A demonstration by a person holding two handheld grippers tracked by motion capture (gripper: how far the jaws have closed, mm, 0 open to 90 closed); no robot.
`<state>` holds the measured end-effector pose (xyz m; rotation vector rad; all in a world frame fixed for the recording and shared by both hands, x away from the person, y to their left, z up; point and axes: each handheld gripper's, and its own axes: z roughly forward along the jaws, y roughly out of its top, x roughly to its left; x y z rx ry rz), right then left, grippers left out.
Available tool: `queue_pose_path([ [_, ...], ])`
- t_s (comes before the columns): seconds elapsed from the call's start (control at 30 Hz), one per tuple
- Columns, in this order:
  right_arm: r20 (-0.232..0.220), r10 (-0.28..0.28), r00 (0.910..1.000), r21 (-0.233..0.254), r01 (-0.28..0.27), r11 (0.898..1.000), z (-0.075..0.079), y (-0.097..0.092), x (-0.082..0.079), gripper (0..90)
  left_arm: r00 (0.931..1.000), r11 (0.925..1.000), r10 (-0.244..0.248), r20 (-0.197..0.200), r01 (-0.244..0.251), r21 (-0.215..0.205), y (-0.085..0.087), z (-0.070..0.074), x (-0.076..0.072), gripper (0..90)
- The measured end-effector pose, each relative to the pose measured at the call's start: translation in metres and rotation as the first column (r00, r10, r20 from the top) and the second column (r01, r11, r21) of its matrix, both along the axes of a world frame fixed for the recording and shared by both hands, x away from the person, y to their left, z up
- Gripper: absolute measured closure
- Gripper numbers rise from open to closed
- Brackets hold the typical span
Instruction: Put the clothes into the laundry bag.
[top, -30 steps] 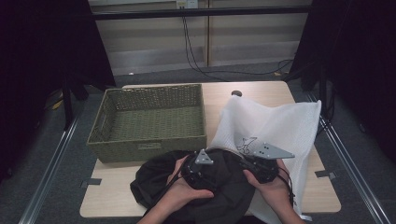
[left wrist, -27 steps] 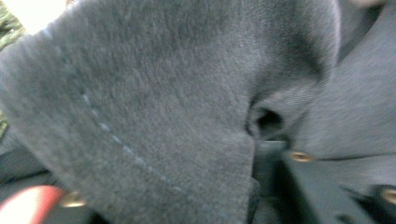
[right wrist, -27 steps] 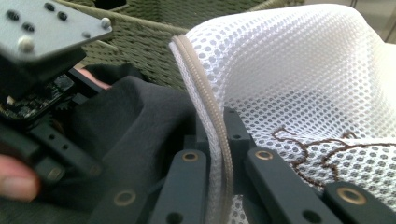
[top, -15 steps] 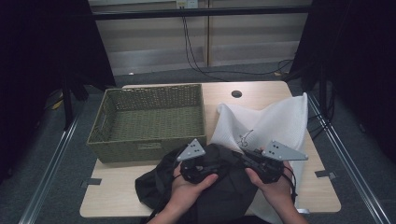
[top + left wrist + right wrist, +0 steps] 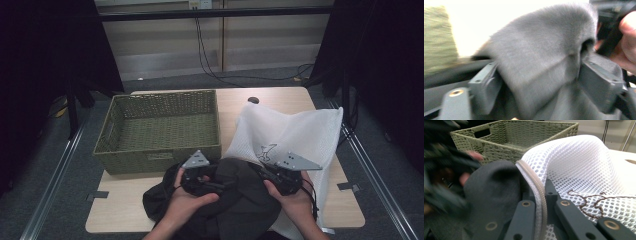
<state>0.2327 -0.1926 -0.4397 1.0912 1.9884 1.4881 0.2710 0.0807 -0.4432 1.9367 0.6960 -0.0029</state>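
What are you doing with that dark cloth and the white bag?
A person is stuffing a dark cloth into a white mesh bag on the table. The right claw is shut on the bag's zipper edge. The left claw has just been opening, with cloth between its jaws. A green basket sits nearby.

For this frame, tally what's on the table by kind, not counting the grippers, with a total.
Woven basket: 1
White mesh laundry bag: 1
Dark grey garment: 1
Total: 3
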Motion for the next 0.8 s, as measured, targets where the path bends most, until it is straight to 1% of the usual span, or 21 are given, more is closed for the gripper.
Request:
queue_pose_path([
  [0.03,0.0,0.0,1.0,0.0,0.0,1.0,0.0,0.0,0.0,88.8,0.9995,0.9996,0.026,0.019,-0.026,0.006,0.009,0.003,0.001,16.3],
  [0.1,-0.003,0.0,1.0,0.002,0.0,1.0,0.0,0.0,0.0,88.8,0.9993,0.9986,0.038,-0.006,-0.037,0.038,0.021,-0.002,0.005,11.4],
  [0.17,-0.01,0.002,0.9999,-0.003,-0.002,1.0,-0.001,0.002,0.001,88.7,0.9958,0.9931,0.019,-0.09,-0.008,0.117,0.019,-0.018,0.01,4.2],
  [0.2,-0.009,0.007,0.9999,-0.008,-0.007,1.0,-0.001,0.003,0.001,88.7,0.9893,0.9832,-0.012,-0.145,0.038,0.179,0.012,-0.036,0.013,3.5],
  [0.23,-0.013,0.005,0.9999,-0.013,-0.006,1.0,-0.002,0.004,0.001,88.6,0.9847,0.9765,-0.029,-0.172,0.064,0.206,0.007,-0.044,0.014,3.4],
  [0.3,-0.016,0.012,0.9998,-0.019,-0.012,1.0,-0.002,0.005,0.002,88.6,0.9826,0.9736,-0.037,-0.182,0.076,0.215,0.001,-0.05,0.014,3.6],
  [0.33,-0.018,0.014,0.9997,-0.021,-0.015,1.0,-0.003,0.007,0.002,88.6,0.9852,0.9709,-0.039,-0.167,0.077,0.227,-0.002,-0.051,0.014,5.2],
  [0.37,-0.018,0.02,0.9996,-0.031,-0.02,0.999,-0.003,0.008,0.001,88.6,0.9878,0.9678,-0.045,-0.149,0.08,0.238,-0.005,-0.048,0.012,11.7],
  [0.4,-0.019,0.024,0.9995,-0.042,-0.025,0.999,-0.004,0.01,0.001,88.5,0.9891,0.9673,-0.051,-0.138,0.083,0.24,-0.006,-0.046,0.011,26.8],
  [0.43,-0.017,0.035,0.9992,-0.041,-0.036,0.999,-0.004,0.013,0.002,88.5,0.9906,0.9688,-0.068,-0.118,0.094,0.23,-0.006,-0.04,0.009,57.3],
  [0.47,-0.017,0.035,0.9992,-0.041,-0.036,0.999,-0.004,0.013,0.002,88.5,0.9906,0.9688,-0.068,-0.118,0.094,0.23,-0.006,-0.04,0.009,67.4],
  [0.5,-0.014,0.037,0.9992,-0.039,-0.037,0.999,-0.004,0.014,0.002,88.4,0.9935,0.9706,-0.066,-0.093,0.086,0.225,-0.007,-0.035,0.006,67.4],
  [0.53,-0.009,0.038,0.9992,-0.04,-0.039,0.998,-0.004,0.015,0.002,88.5,0.9941,0.9741,-0.079,-0.075,0.093,0.206,-0.007,-0.027,0.002,72.4],
  [0.57,-0.001,0.037,0.9993,-0.042,-0.037,0.998,-0.002,0.016,0.001,88.5,0.9904,0.9841,-0.117,-0.074,0.126,0.125,-0.007,-0.013,-0.004,73.8],
  [0.6,0.018,0.037,0.9991,-0.035,-0.037,0.999,0.002,0.016,0.0,88.5,0.9857,0.9864,-0.151,-0.073,0.155,0.054,-0.007,-0.003,-0.007,74.1],
  [0.63,0.034,0.035,0.9988,-0.026,-0.034,0.999,0.006,0.015,-0.001,88.6,0.975,0.9754,-0.216,-0.051,0.213,-0.055,-0.009,0.014,-0.014,74.1],
  [0.67,0.057,0.026,0.998,0.011,-0.027,1.0,0.015,0.013,-0.003,88.7,0.9621,0.9532,-0.272,0.025,0.273,-0.131,-0.016,0.034,-0.025,73.7],
  [0.7,0.057,0.026,0.998,0.011,-0.027,1.0,0.015,0.013,-0.003,88.7,0.9621,0.9532,-0.272,0.025,0.273,-0.131,-0.016,0.034,-0.025,73.4],
  [0.73,0.07,0.026,0.9972,0.033,-0.028,0.999,0.019,0.011,-0.003,88.8,0.9595,0.9493,-0.273,0.067,0.281,-0.142,-0.023,0.04,-0.029,73.4],
  [0.77,0.079,0.018,0.9967,0.059,-0.023,0.998,0.024,0.009,-0.003,88.9,0.9593,0.9488,-0.272,0.077,0.28,-0.146,-0.026,0.04,-0.029,73.0],
  [0.8,0.081,-0.005,0.9967,0.06,0.0,0.998,0.027,0.007,-0.004,88.9,0.9635,0.9523,-0.261,0.059,0.267,-0.148,-0.033,0.034,-0.025,72.6],
])
